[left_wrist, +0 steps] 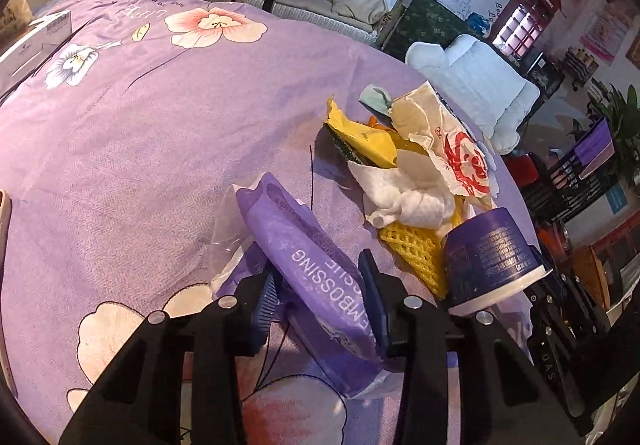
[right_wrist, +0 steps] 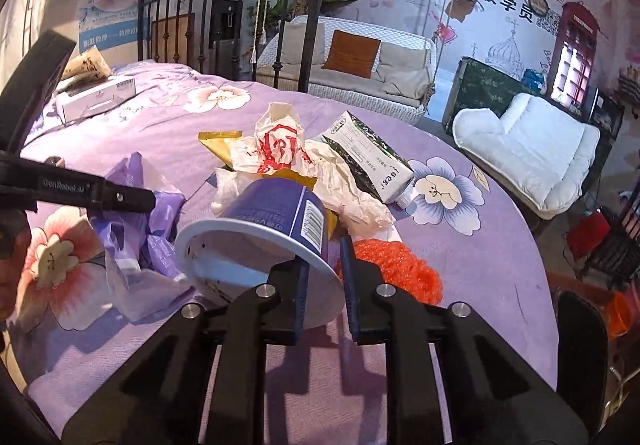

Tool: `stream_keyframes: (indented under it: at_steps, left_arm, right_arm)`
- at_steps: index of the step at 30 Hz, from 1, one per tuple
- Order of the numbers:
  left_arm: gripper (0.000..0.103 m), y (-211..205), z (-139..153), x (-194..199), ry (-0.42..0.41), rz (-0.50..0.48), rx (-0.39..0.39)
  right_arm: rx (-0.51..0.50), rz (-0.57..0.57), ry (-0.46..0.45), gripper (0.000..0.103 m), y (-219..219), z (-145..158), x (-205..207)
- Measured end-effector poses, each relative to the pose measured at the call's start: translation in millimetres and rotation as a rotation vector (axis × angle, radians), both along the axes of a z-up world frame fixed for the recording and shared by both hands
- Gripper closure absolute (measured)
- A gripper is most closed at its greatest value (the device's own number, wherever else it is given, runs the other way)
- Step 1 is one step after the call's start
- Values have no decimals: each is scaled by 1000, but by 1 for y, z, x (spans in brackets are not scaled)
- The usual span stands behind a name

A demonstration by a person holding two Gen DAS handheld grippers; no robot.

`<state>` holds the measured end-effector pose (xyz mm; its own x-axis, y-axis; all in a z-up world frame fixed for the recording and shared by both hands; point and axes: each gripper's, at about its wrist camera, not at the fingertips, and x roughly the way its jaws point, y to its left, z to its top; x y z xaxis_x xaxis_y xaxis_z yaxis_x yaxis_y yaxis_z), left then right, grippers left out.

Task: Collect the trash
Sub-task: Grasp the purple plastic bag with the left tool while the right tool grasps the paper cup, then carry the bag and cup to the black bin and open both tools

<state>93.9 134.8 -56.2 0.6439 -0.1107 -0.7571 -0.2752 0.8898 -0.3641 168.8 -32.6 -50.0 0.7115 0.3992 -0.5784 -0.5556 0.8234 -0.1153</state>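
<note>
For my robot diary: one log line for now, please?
left gripper: shut on purple pack | right gripper: shut on blue cup

Both claws [left_wrist: 320, 285] [right_wrist: 324, 277] clamped shut.

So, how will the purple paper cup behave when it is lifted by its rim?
The purple paper cup looks empty, so probably light. The right gripper pinches only its thin rim, so the wall may dent. Lying on its side, it could roll if released.

Glossy plastic wrapper [left_wrist: 320, 277], matt cloth bedspread [left_wrist: 160, 133], crumpled paper napkin [left_wrist: 408, 193]
</note>
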Motion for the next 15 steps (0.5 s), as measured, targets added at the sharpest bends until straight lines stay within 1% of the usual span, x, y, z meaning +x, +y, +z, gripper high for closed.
stream_keyframes:
  at_steps: [1,3,5,10,13,15]
  left_arm:
    - [75,-1,0,-2,-11,-3,3]
    - [86,-3,1,-7,-24,-15,7]
    - [88,-5,3,-13,-51,-26,-2]
    - [92,-12,13,-28,-113,-49,30]
    - [94,-22,23,-37,-153,-80,46]
    - [94,-32,29,-42,-181,-111,42]
  right_arm:
    - [16,-4,7,91,-2,1,-2]
    - [49,-17,17,95,-7,3,-9]
    - [67,-24,13,95,-11,4,-17]
    - [114,-58,6,95,-23,8,-36]
    - [153,-86,8,95,-36,12,-47]
    - [175,-113,0,95,-44,15,-54]
